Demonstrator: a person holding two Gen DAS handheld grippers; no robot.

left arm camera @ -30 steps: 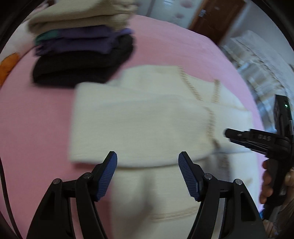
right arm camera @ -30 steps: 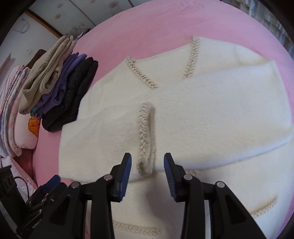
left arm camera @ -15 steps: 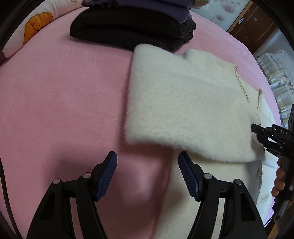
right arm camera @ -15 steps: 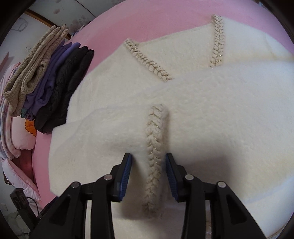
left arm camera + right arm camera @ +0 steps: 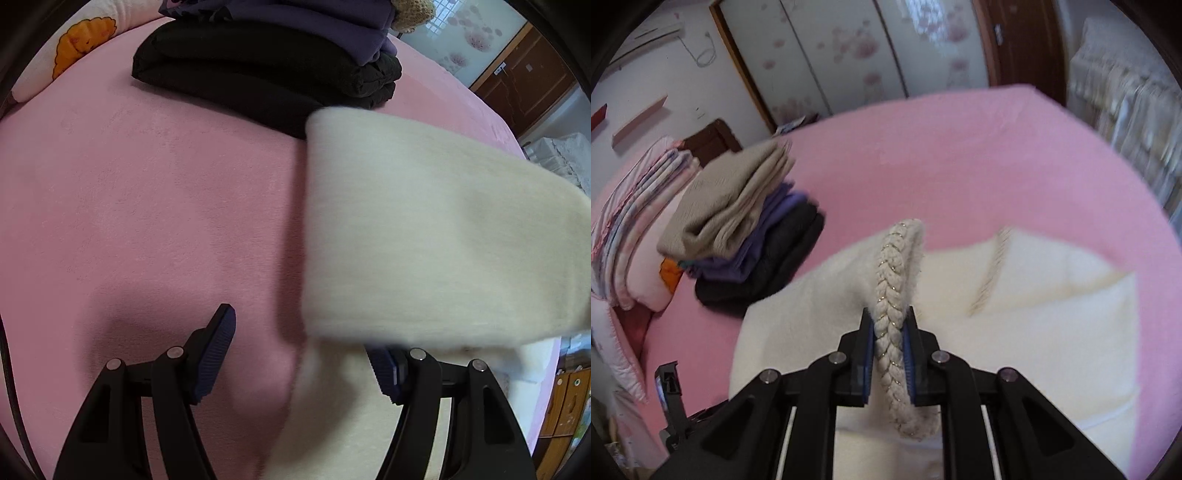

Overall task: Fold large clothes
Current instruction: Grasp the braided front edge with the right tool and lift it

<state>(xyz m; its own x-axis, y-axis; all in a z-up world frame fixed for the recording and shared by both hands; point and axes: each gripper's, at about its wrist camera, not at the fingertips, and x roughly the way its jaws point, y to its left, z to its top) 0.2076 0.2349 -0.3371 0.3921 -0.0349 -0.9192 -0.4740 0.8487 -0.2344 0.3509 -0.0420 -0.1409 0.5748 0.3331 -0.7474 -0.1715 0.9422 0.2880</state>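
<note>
Two grippers work over a pink bed (image 5: 147, 206). Nearest, the right gripper (image 5: 889, 354) is closed on the braided trim (image 5: 892, 295) of a cream sweater (image 5: 1052, 325) and holds that part lifted above the bed. The left gripper (image 5: 303, 354) has its jaws wide apart, one finger over the bedcover, the other partly hidden under the raised sleeve (image 5: 424, 236). Farther back, a stack of folded clothes (image 5: 746, 236) lies on the bed, just beside the sweater.
</note>
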